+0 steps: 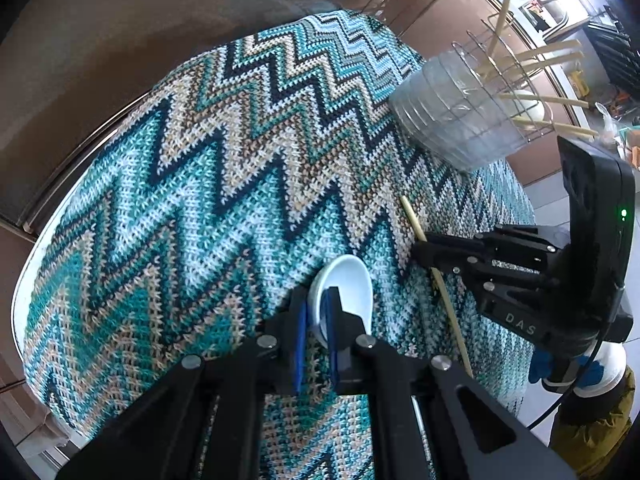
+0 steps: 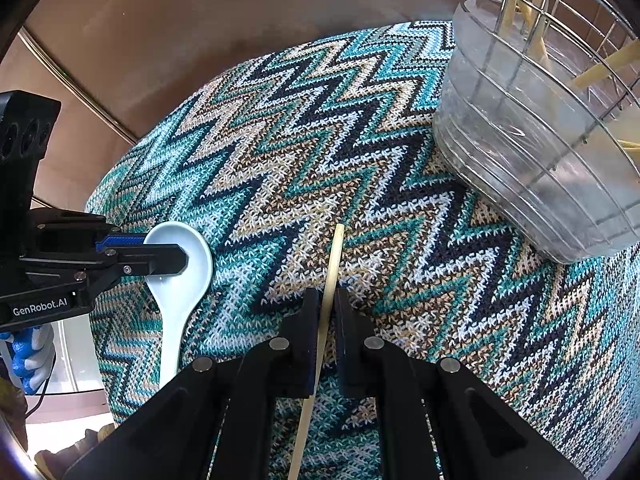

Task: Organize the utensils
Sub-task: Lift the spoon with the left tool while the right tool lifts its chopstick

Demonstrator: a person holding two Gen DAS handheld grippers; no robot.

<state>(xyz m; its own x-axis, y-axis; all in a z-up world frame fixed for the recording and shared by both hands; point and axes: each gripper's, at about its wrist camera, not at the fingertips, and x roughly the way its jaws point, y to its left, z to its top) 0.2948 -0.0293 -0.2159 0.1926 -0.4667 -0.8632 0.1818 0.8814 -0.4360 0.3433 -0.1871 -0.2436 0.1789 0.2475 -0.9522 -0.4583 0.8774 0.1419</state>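
While both tools sit low over the zigzag knitted cloth (image 2: 280, 152), each has something between its fingers. The left gripper (image 1: 318, 320) is narrow, its blue pads either side of the rim of the white ceramic spoon (image 2: 182, 276); in the right wrist view one finger lies across the bowl while the handle runs toward 6 o'clock on the cloth. The right gripper (image 2: 328, 308) is also narrow, with a single bamboo chopstick (image 2: 334, 264) running between its fingers, tip toward 12 o'clock. Whether either pair of fingers is actually pressing cannot be told from these views.

The likely destination, a wire utensil basket (image 2: 560, 40) seated in a clear plastic tub (image 2: 520, 160), stands at about 2 o'clock from the right gripper, already bristling with chopsticks (image 1: 536, 56).

My judgement on the risks:
- The spoon is pinched on a thin, glazed rim, off its balance point. On lifting, the handle may swing down and the spoon slip out; ceramic would not forgive a fall off the table edge.
- The chopstick is thin and round, so it may roll or pivot in the grip.
- The two tools are near each other, so lifting together invites a collision.
- Sticks splayed in the basket could block entry or get knocked out.
- Fingers dragging could snag the knit.
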